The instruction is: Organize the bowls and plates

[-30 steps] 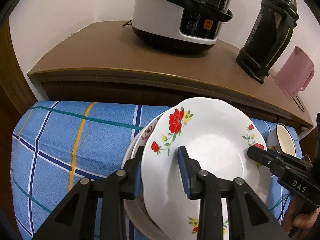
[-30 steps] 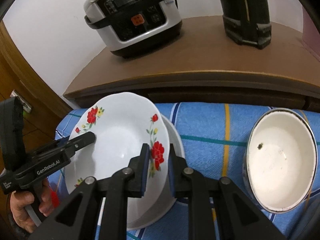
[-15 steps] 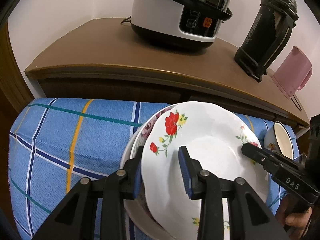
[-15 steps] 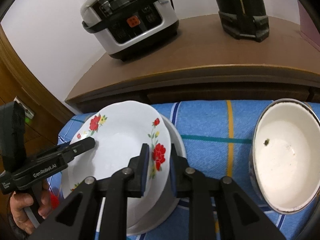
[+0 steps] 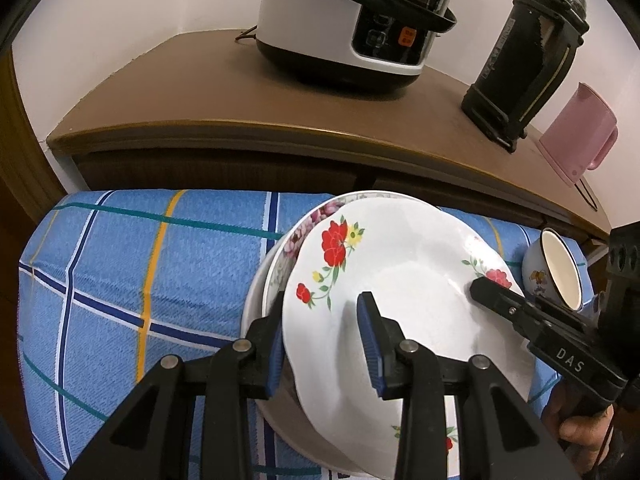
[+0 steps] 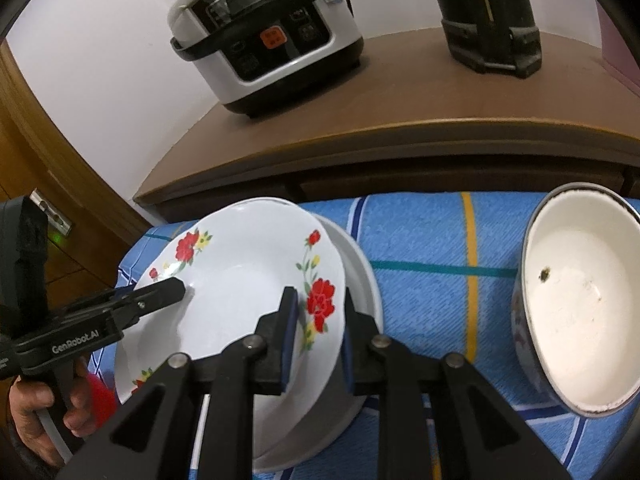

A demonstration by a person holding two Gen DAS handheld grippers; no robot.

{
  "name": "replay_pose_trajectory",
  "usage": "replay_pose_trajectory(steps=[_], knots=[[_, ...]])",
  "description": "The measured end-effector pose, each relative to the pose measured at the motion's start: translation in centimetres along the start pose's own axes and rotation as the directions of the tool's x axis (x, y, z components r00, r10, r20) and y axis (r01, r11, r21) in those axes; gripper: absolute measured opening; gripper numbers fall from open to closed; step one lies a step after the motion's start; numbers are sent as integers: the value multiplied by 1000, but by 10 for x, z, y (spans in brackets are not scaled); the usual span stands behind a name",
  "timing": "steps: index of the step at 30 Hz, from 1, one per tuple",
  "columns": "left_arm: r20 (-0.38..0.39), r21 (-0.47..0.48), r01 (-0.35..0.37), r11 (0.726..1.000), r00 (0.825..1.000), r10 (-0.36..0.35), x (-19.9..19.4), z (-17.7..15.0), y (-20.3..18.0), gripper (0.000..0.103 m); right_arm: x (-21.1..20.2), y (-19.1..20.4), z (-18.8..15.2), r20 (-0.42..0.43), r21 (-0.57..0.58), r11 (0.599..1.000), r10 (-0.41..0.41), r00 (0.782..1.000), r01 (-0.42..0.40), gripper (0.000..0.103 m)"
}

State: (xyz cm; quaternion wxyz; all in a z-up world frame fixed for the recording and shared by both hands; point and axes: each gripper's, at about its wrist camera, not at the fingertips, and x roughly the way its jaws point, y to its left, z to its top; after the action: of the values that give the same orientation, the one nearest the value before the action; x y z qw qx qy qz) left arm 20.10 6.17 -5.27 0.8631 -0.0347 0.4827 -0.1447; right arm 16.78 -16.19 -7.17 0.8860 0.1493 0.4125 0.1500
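The left tool [image 5: 322, 336] has its two blue pads on each side of the left rim of the red-flower plate [image 5: 400, 280], one pad under the rim and one on top inside the plate. There is a clear gap between the top pad and the rim, so the left tool looks loose around the plate, not clamped on it. The right tool [image 6: 316, 332] has the right rim of the same plate between its pads, with a small gap on each side, so I cannot tell for sure if it is squeezing. In the left view the right tool's black tip [image 5: 486, 290] touches the plate near a red flower. The red-flower plate is tilted, its left side higher, and it sits on top of a pink-flower plate [image 5: 308, 226], which lies in a bigger plain white plate [image 5: 256, 304] on the blue checked cloth [image 5: 140, 260] of the table. This stack is near the back edge of the table, around the middle. A white enamel bowl [image 6: 576, 300] with a dark rim stands apart from the stack, by the right edge of the table. Behind the table is a brown shelf [image 5: 200, 92] with a rice cooker [image 5: 352, 20], a black jug [image 5: 524, 52] and a pink pitcher [image 5: 580, 132].
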Motion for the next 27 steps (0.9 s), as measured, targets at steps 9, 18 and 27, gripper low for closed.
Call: replay_pose_trajectory(steps=[9,18,27], knots=[[-67,-32,38,999,997,-40,-1,6,6,36,2,5,-2,7,-14,1000,-18,1000,18,22],[-130,18,-6,1000,992,8,8,19,-2,37,3,10,-1,37,-28,997,-74,997,75,24],[-209,-26,8,1000,978,-13,17,32,2,37,6,10,-3,53,-14,998,-65,997,66,26]])
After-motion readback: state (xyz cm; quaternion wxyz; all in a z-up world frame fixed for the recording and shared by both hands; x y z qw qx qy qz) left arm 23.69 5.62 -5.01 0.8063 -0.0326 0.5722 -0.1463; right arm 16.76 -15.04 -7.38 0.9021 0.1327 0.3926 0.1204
